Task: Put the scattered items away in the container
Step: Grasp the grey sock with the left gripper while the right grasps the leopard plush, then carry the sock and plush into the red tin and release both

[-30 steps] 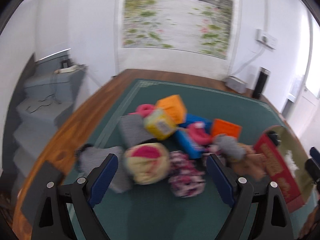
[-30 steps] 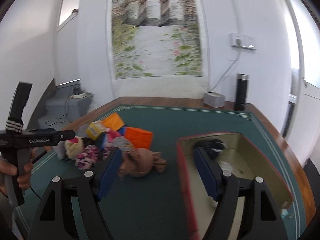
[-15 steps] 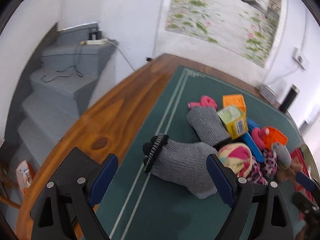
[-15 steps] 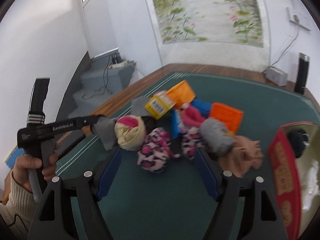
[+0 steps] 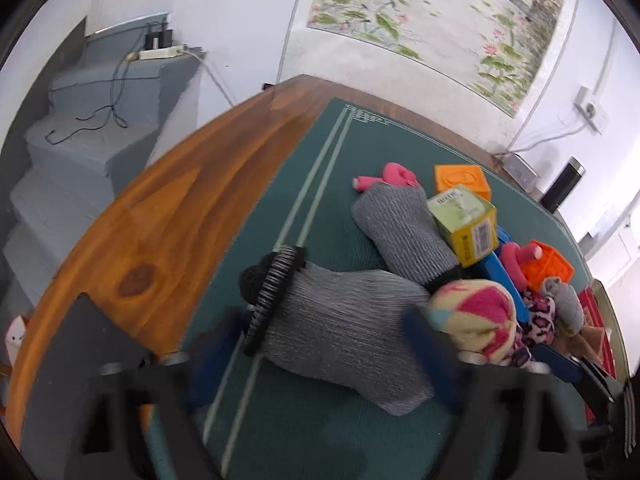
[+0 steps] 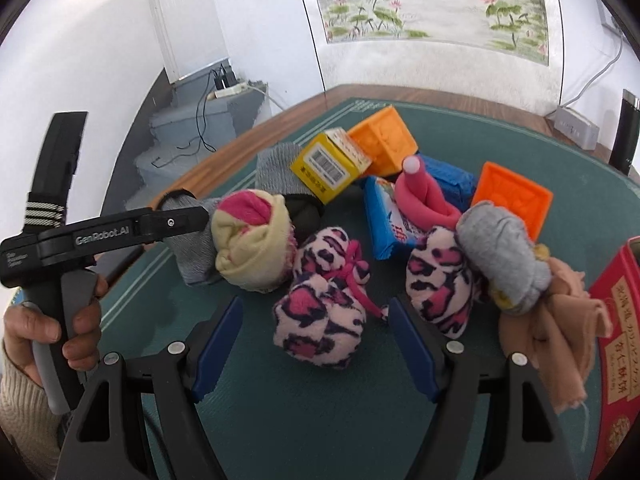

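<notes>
A flat grey sock with a black cuff point(image 5: 340, 320) lies on the green mat between the blurred fingers of my open left gripper point(image 5: 324, 348). Behind it are a second grey sock point(image 5: 400, 228), a yellow box point(image 5: 464, 224) and a yellow-pink sock ball point(image 5: 476, 316). In the right wrist view my right gripper point(image 6: 316, 344) is open around a pink leopard sock bundle point(image 6: 320, 316), its fingers wide of the bundle. The red container point(image 6: 616, 344) stands at the right edge. The left gripper point(image 6: 188, 216) shows there from the side, held by a hand point(image 6: 52, 328).
Piled together are a second leopard bundle point(image 6: 440, 280), a grey sock ball point(image 6: 504, 256), a beige cloth point(image 6: 560, 332), orange cubes point(image 6: 384, 144), blue packets point(image 6: 384, 216) and a pink roll point(image 6: 424, 196). The wooden table edge point(image 5: 160, 216) runs left of the mat, with grey steps point(image 5: 80, 160) beyond.
My left gripper swung left and dropped in over the grey sock. My right gripper left the container and closed in on the leopard bundle. Both stayed open.
</notes>
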`<state>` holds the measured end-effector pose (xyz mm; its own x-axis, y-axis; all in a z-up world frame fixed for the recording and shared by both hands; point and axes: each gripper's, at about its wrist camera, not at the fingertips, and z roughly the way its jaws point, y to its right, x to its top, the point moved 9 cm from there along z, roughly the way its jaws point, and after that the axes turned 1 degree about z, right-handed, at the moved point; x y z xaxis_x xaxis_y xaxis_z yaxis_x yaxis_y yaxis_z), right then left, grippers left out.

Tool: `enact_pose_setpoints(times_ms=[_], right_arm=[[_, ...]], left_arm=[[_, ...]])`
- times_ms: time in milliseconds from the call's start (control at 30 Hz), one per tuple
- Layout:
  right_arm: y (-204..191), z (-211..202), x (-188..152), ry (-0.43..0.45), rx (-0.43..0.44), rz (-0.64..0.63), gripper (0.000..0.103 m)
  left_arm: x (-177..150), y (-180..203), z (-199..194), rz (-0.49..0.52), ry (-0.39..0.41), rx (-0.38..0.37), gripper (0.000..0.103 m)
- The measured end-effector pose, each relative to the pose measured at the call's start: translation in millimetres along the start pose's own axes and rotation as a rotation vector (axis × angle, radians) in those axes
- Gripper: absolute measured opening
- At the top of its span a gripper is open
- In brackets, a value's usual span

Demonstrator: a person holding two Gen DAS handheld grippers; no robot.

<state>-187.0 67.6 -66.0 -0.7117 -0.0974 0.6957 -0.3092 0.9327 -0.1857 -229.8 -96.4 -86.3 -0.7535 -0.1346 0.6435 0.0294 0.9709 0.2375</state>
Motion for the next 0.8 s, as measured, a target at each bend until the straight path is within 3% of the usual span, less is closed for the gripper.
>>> enact_pose_setpoints(times_ms=[33, 100, 167, 333, 567, 800], right_arm=[[1.5, 4.2, -1.2, -0.011, -0.003, 0.001, 0.074], [5.0, 12.3, -4.2, -0.038, -0.018, 0.001, 0.049], [6.6, 13.1, -5.0, -0.040, -0.028, -0.003, 0.046], [7.7, -2.3, -4.4, 0.002, -0.030, 0.002, 0.042], [3.3, -62.8, 10.3, 0.162, -0.045, -0.027, 0.042], [13.9, -97.1, 22.2, 0.240, -0.083, -0.001, 0.042]], left_arm=[[-0.4, 0.5, -1.5, 0.004, 0.009, 0.008, 0.067], [0.9, 0.0, -10.7, -0.008, 0.036, 0.011, 0.049], [2.2, -0.6, -20.0, -0.021, 0.063, 0.013, 0.033], [5.4, -2.1, -43.4, -0.052, 0.130, 0.020, 0.020], [10.1, -3.2, -77.5, -0.093, 0.224, 0.028, 0.019], [19.9, 53.5, -118.0, 0.000, 0.283, -0.030, 0.019]])
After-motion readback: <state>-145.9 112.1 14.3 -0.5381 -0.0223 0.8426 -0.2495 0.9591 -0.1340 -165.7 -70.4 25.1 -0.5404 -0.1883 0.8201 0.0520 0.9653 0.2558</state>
